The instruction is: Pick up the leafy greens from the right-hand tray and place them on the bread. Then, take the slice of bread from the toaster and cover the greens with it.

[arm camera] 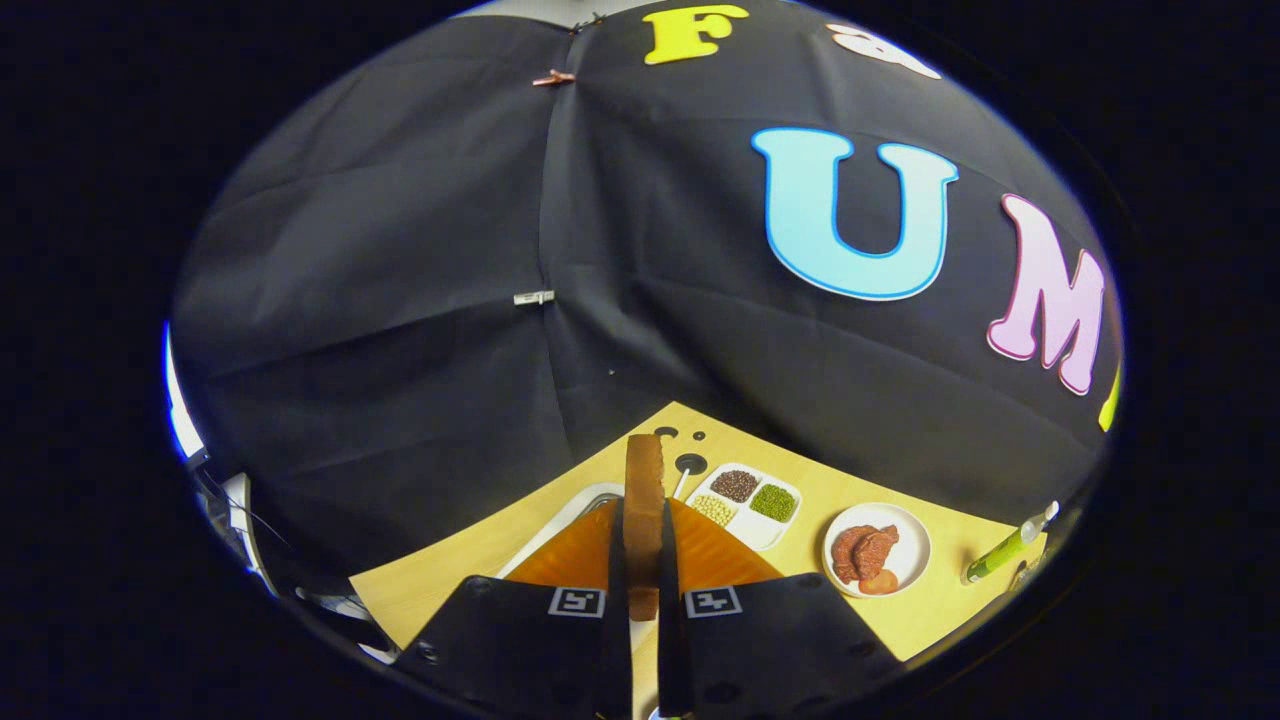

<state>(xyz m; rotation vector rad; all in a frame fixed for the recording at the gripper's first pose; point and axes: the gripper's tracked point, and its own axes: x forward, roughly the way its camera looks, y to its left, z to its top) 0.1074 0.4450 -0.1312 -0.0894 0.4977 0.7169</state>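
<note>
— Gripping the slice of bread [644, 500], is it? What are the tongs [645, 590] doing?

— They are clenching on it. Both fingers are pressing against the flat sides of the slice, one on each side, and the slice is standing upright on its edge between them, rising past the fingertips toward the black cloth wall [400, 300].

— And what is lying around it?

— The wooden table [480, 560] is spreading out beneath. A white tray [585, 500] is showing just behind the left finger, beyond the tips. Beyond the right finger, a divided white dish [755, 528] is sitting with dark, green and pale grains in its compartments. Further right, a round plate [905, 560] is holding reddish pieces of food, and a green bottle [1005, 548] is lying near the table's far right corner.

— Are the greens showing anywhere?

— I cannot tell; the fingers are covering the table right under the slice.
</note>
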